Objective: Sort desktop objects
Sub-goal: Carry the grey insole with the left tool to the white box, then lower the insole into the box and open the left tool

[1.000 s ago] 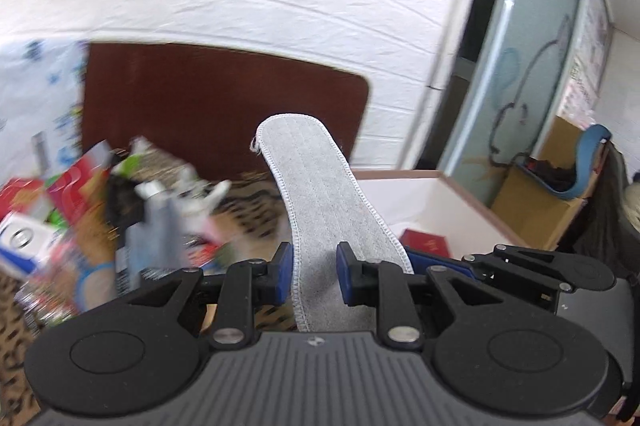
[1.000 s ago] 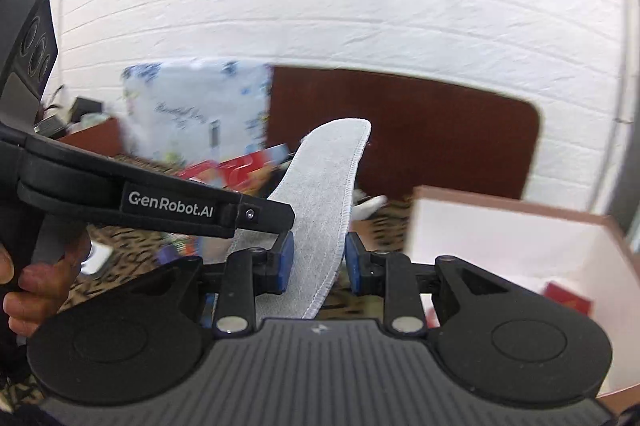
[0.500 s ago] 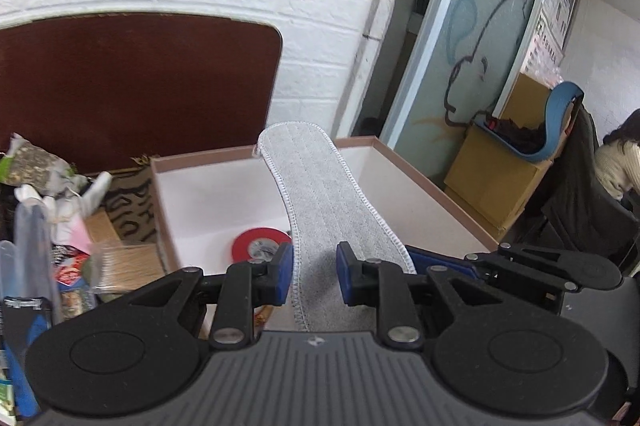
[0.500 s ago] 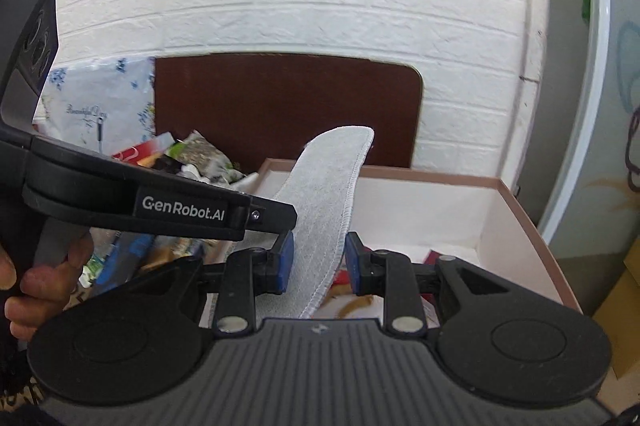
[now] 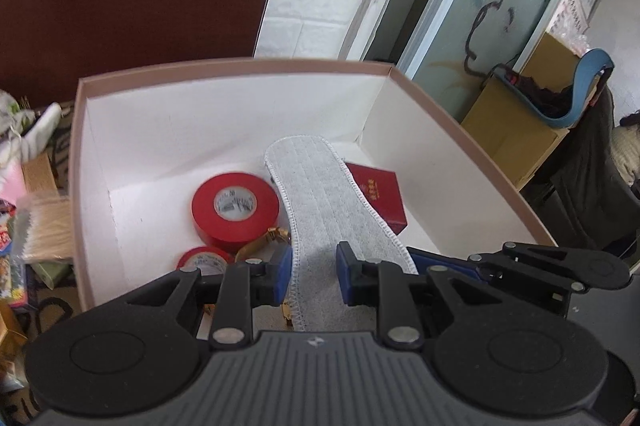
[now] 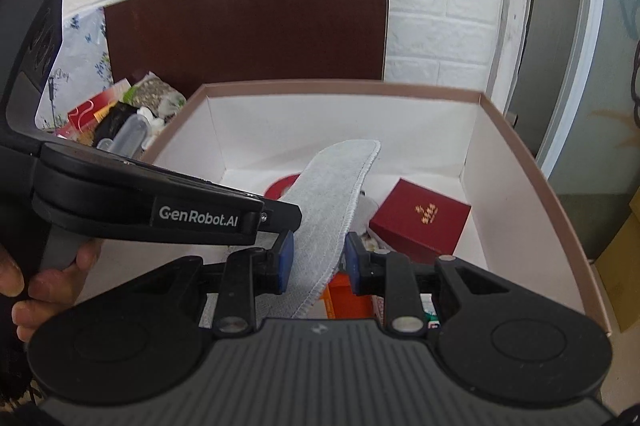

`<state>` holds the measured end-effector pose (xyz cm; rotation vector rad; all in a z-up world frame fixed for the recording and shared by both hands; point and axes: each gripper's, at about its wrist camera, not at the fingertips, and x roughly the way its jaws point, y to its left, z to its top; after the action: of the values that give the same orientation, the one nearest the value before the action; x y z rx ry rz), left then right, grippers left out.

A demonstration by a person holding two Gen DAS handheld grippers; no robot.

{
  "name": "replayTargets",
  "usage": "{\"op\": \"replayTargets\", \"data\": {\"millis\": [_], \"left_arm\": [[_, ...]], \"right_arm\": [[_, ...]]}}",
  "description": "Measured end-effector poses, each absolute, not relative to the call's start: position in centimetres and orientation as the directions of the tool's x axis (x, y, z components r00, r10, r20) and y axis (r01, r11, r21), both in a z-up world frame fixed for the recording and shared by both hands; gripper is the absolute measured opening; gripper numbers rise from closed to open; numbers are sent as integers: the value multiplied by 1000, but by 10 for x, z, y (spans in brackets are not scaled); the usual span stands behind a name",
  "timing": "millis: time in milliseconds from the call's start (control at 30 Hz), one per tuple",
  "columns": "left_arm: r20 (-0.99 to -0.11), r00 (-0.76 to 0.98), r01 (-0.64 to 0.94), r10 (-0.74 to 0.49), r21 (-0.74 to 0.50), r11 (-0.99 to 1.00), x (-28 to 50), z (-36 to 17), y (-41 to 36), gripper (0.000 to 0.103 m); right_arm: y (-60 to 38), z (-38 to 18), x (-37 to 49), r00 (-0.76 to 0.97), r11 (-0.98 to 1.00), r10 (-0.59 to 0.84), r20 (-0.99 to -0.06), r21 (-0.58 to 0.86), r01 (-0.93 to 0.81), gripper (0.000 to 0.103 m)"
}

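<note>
- Left wrist view looks down into the big open cardboard box with white inside walls and a pinkish-brown rim [image 5: 76, 162], the likely place for sorted items; loose clutter lies outside its left wall.
- Each claw pinches its own flat grey felt insole with stitched white edging. The left gripper [image 5: 312, 276] clamps one grey insole [image 5: 324, 198] at its near end, so the free end reaches toward the box's far right corner.
- Right wrist view: the right gripper [image 6: 319, 258] grips the second grey insole [image 6: 336, 186] the same way, tip slanting up over the middle of the box, probably so both can be dropped in together.
- On the box floor lie a red roll of tape [image 5: 235, 210], left of centre, and a dark red square gift box with gold print [image 6: 420, 220], near the right wall.
- A smaller red roll [image 5: 204, 260] sits by the near wall.
</note>
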<state>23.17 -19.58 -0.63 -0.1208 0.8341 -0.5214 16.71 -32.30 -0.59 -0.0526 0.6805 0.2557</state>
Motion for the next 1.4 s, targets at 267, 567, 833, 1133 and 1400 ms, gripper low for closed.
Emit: {"op": "replayTargets", "data": {"millis": [267,567,833,1133,1400], "left_arm": [[-757,488,374,-435,-268,888,247,-12,-213,31],[-738,462,398,-491,-322,859,249,-12,-212,82],[-735,507,371,-451,-286,883,242,-5,-208,87],[-701,579,380,-417,-220,898,218,11,-204,87],[-639,658,380,-400,-177,908,188,29,-193,87]], "right_arm": [[-330,-18,189,671,971,211,-711,72,-230,27],[-324,-28,198,596,971,192,-780,63,-230,46],[-321,-24,192,608,975,185,-772,65,-213,82],[-319,-5,177,659,980,167,-734,50,-192,94],[-312,12,153,710,982,148,-689,21,-186,94]]}}
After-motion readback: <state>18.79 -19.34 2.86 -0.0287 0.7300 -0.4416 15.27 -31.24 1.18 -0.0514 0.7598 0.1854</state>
